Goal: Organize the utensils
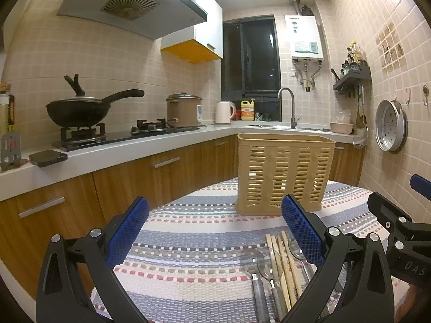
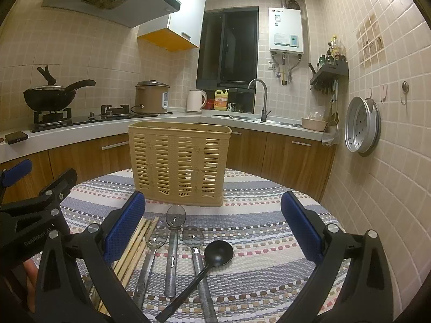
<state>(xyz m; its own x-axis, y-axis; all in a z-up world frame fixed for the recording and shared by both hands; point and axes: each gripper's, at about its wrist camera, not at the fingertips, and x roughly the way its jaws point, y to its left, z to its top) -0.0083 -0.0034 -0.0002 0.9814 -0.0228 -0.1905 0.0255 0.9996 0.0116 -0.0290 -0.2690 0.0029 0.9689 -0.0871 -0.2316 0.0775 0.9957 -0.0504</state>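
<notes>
Left gripper [image 1: 215,226]: I see my jaws spread wide, nothing between the 2 blue pads [image 1: 129,231], touching nothing. It hangs above the striped cloth [image 1: 188,263], on the near-left side of the basket.

Right gripper [image 2: 212,223]: my jaws are spread just as wide and hold nothing. It hangs above the cloth on the near side of the basket, with the utensil row below the gap between its fingers.

Basket [image 2: 179,161]: tan slotted plastic, upright on the cloth, open at the top; I cannot see inside it.

Utensils: all lie flat on the cloth just in front of the basket, handles pointing away from it.

Chopsticks [image 2: 134,247]: a bundle of pale wooden sticks, the leftmost item in front of the basket, partly hidden by my right gripper's left finger.

Metal spoons [image 2: 175,218]: 3, shiny bowls toward the basket, side by side; the middle one reaches nearest to it.

Black ladle [image 2: 218,253]: rightmost, lying at a slant, its handle crossing over the handle of the neighbouring spoon.
</notes>
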